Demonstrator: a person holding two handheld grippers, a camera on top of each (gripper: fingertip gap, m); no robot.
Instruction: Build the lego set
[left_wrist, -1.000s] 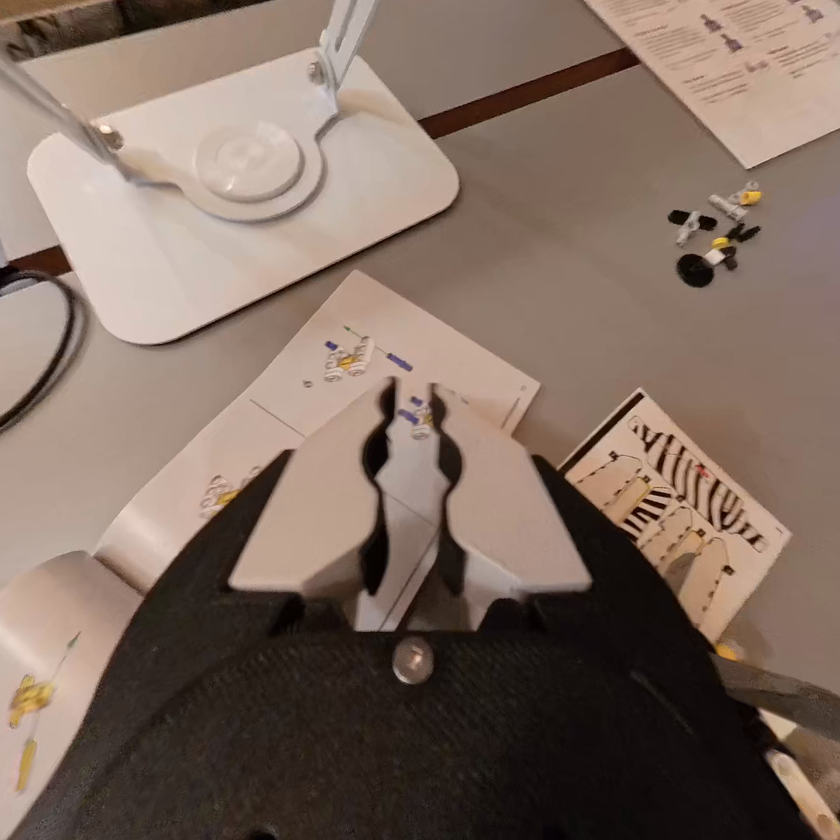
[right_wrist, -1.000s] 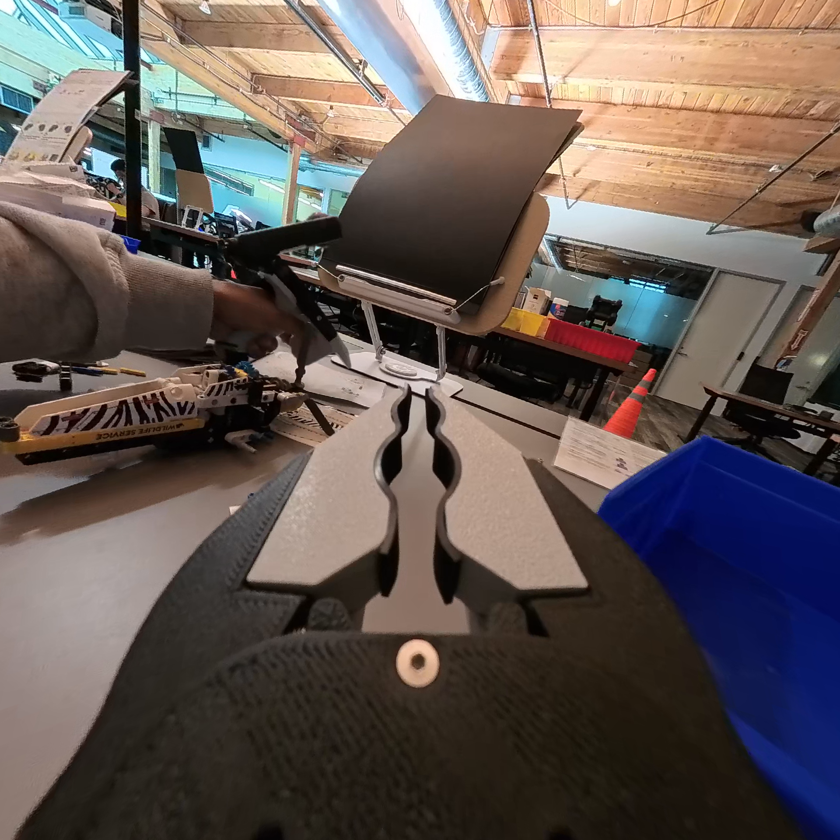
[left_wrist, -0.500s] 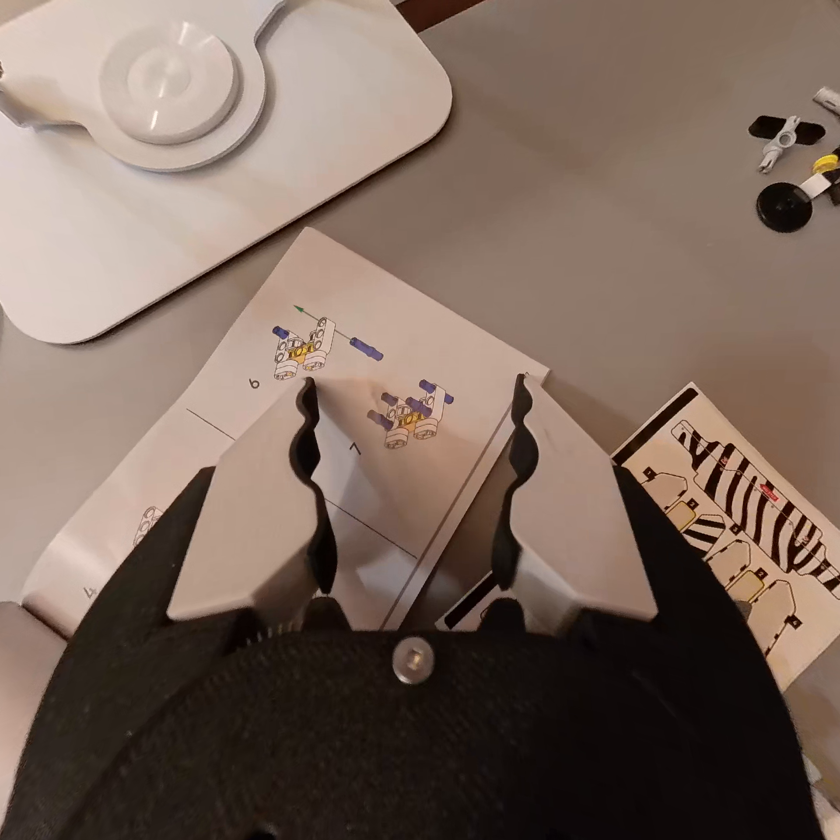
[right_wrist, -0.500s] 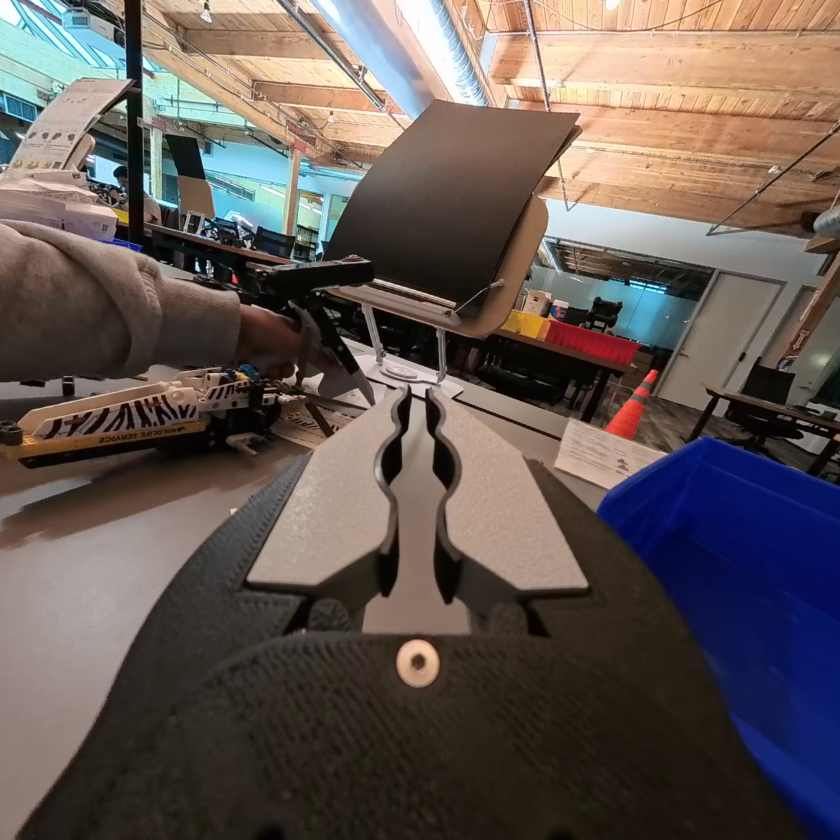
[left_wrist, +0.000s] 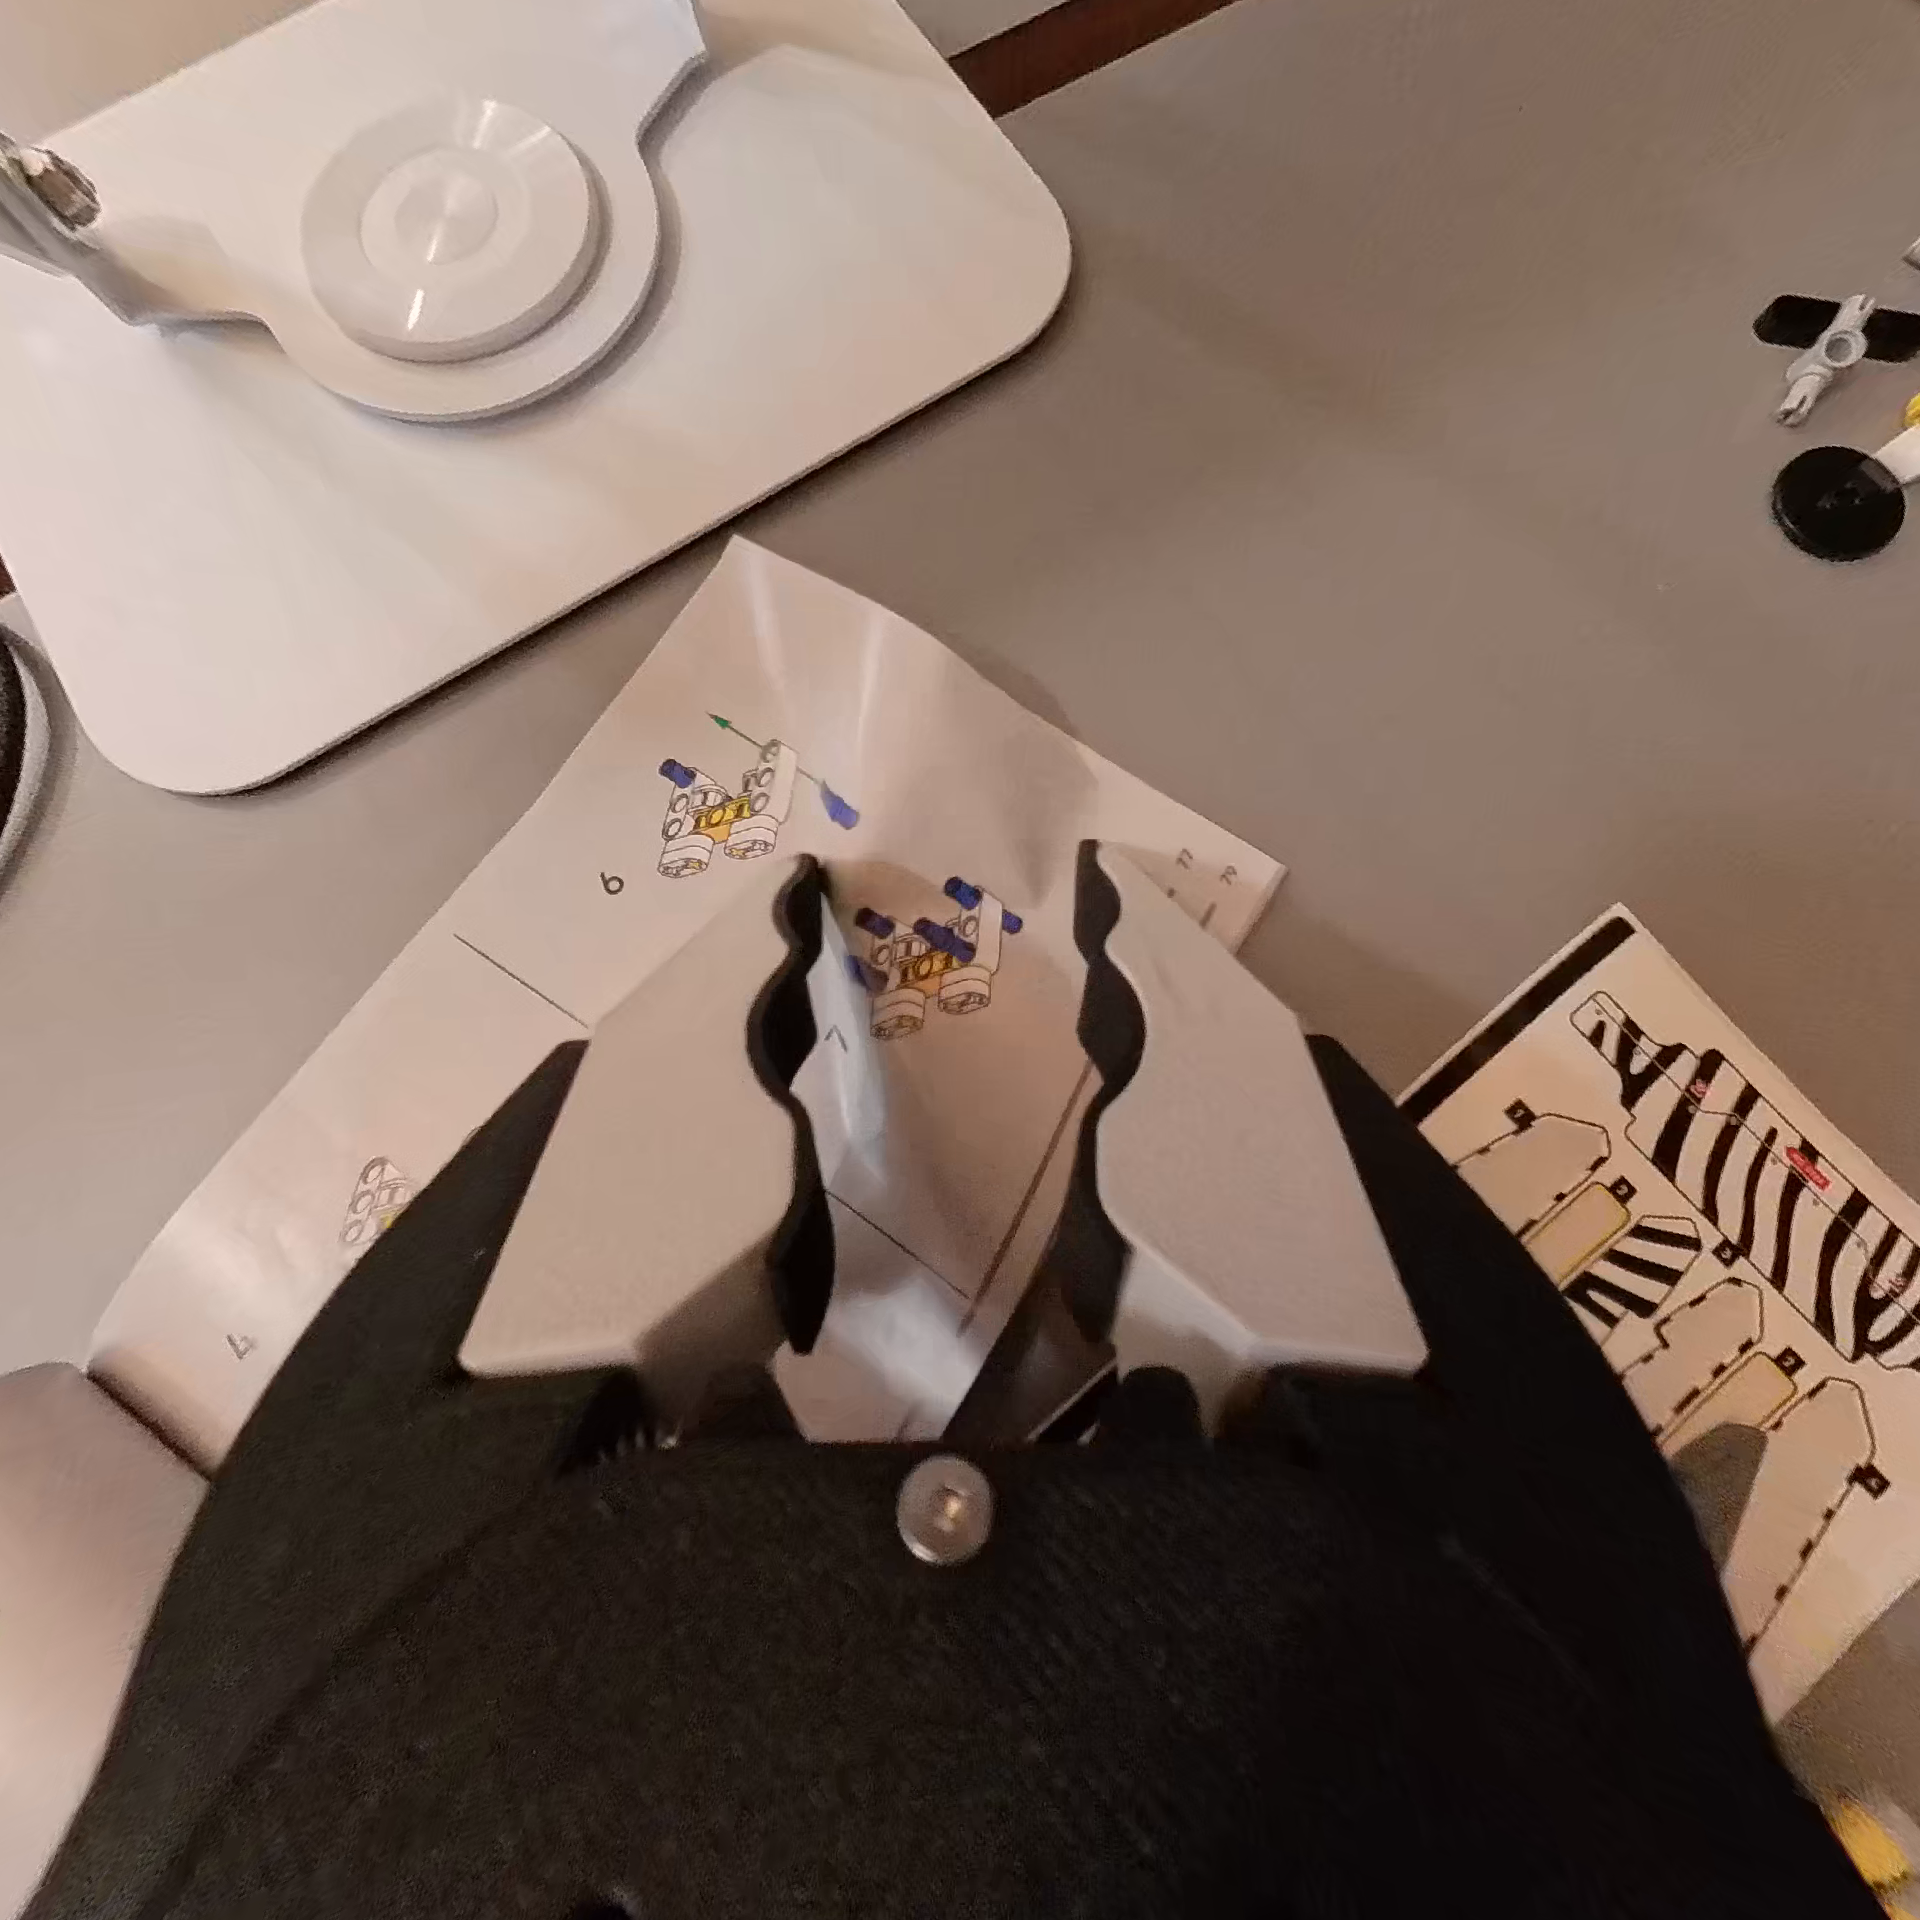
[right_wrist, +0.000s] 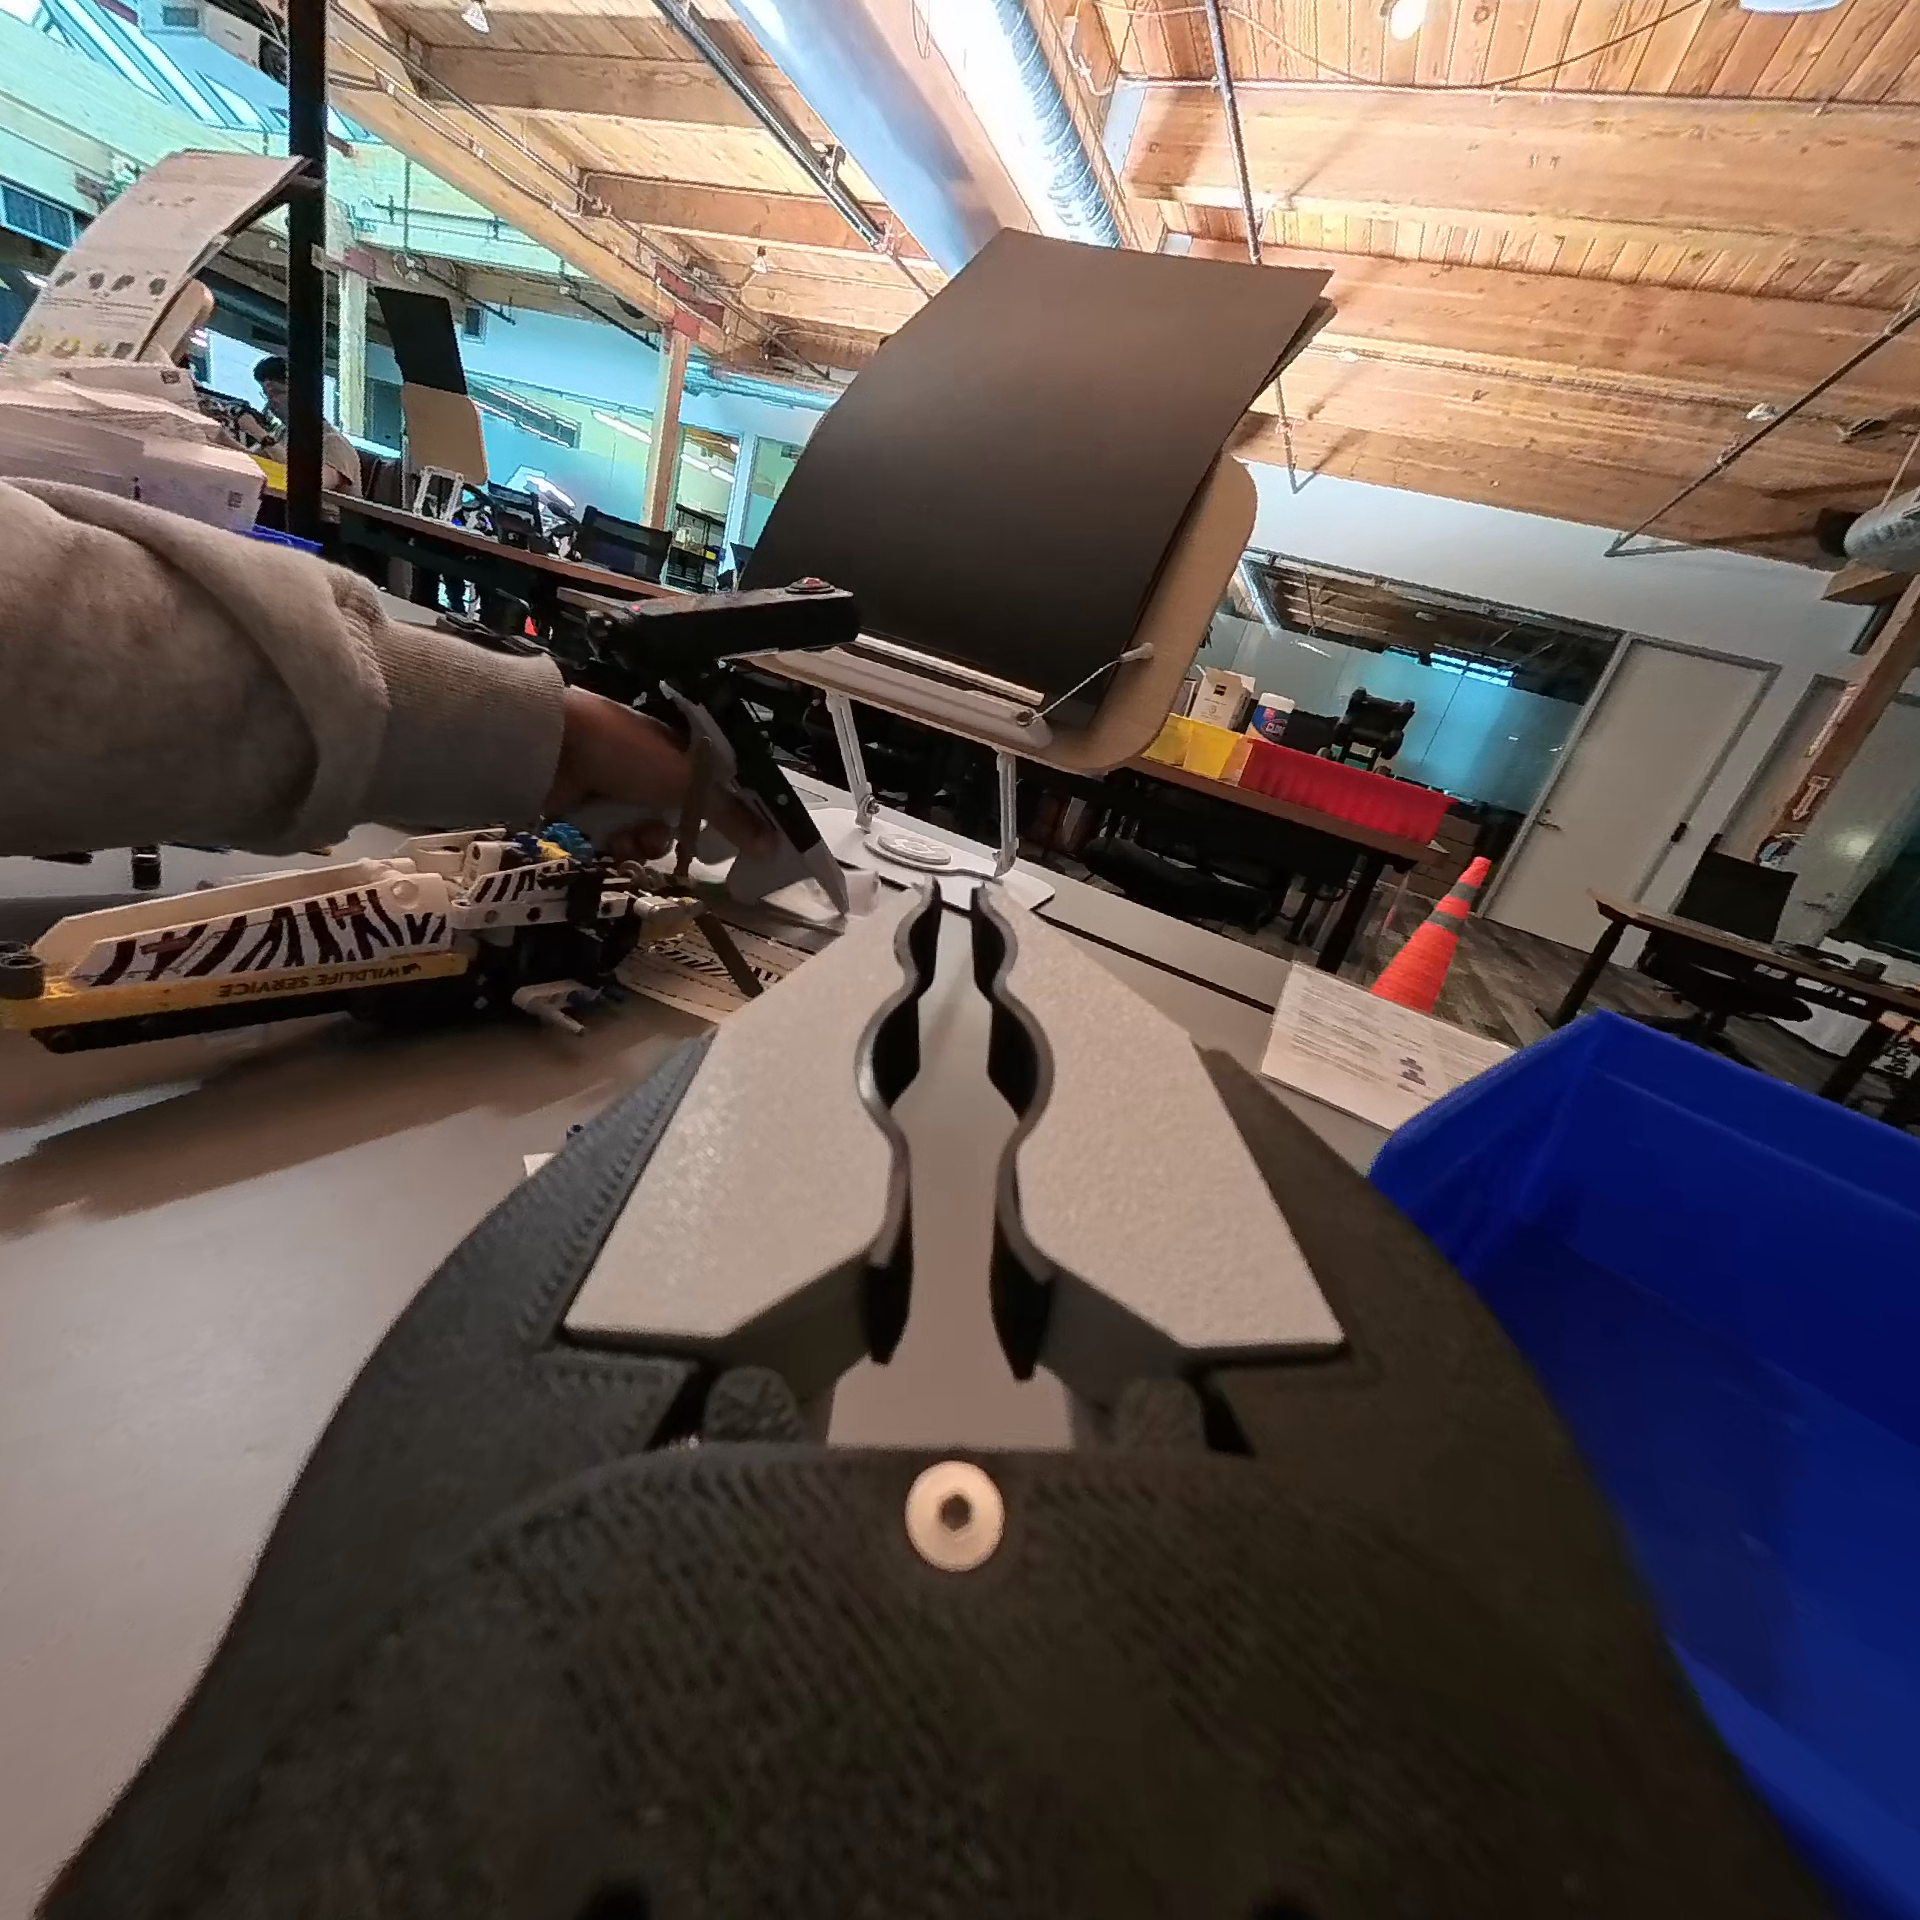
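Note:
The open instruction booklet (left_wrist: 935, 727) lies on the grey table. My left gripper (left_wrist: 945, 857) is low over it, jaws partly open, fingertips pressing on the top page, which buckles up between the fingers. It also shows in the right wrist view (right_wrist: 821, 883), held by a hand in a grey sleeve (right_wrist: 208, 665). The part-built zebra-striped, yellow-edged lego model (right_wrist: 260, 956) lies just behind that hand. My right gripper (right_wrist: 956, 899) is shut and empty, low over the table, apart from the model.
A zebra sticker sheet (left_wrist: 1714, 1195) lies right of the booklet. Loose pieces, a black disc (left_wrist: 1834, 499) among them, lie far right. A white stand base (left_wrist: 468, 343) carries a black board (right_wrist: 1018, 488). A blue bin (right_wrist: 1662, 1351) and a paper sheet (right_wrist: 1361, 1049) are at the right. The gap from one gripper's tips to the other's is roughly 35 cm. The left tips stand about 15 cm off the black disc (left_wrist: 1834, 499).
My left gripper went from shut to wide open while coming down onto the booklet, then narrowed, buckling the page up between its fingers. My right gripper has stayed shut and still.

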